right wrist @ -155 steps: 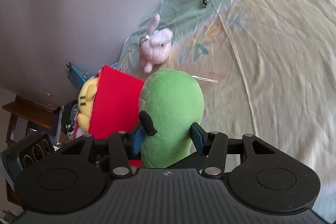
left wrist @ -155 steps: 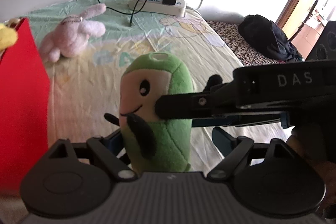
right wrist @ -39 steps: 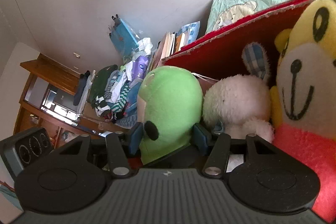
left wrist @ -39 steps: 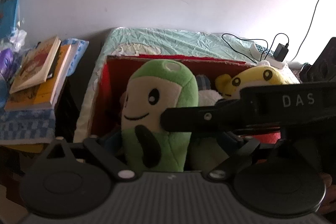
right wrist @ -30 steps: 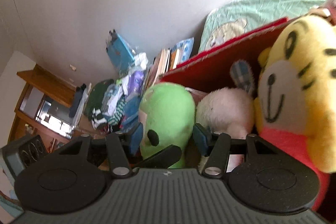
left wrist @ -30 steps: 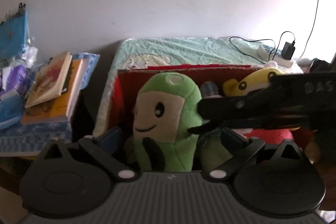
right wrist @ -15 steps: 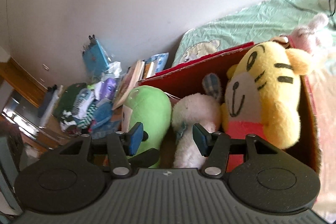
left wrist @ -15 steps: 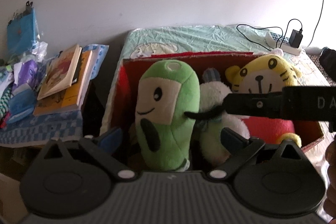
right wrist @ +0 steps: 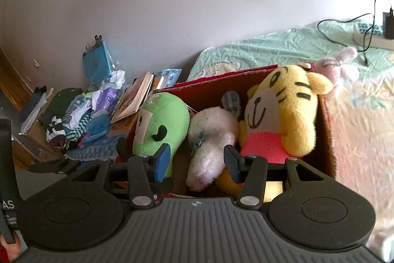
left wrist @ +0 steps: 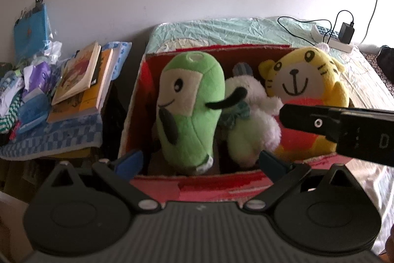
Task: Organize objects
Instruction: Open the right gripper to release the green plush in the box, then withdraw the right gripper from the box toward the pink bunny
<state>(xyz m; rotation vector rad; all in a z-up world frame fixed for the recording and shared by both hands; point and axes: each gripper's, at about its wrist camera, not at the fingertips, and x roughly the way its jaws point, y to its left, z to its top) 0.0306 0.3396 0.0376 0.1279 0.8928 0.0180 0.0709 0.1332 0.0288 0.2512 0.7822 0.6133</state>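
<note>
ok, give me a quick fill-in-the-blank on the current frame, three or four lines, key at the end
1. The green plush sits inside the ____ box.
2. Between the green plush and the yellow tiger plush lies a ____ plush.
3. The pink bunny lies outside the box on the ____.
4. The jaws of the left gripper and the right gripper are both ____, holding nothing.

Missing words: red; white; bed; open

On the bed [right wrist: 290, 46]: red box [left wrist: 197, 183], pink bunny [right wrist: 341, 65], power strip [left wrist: 331, 40].
</note>
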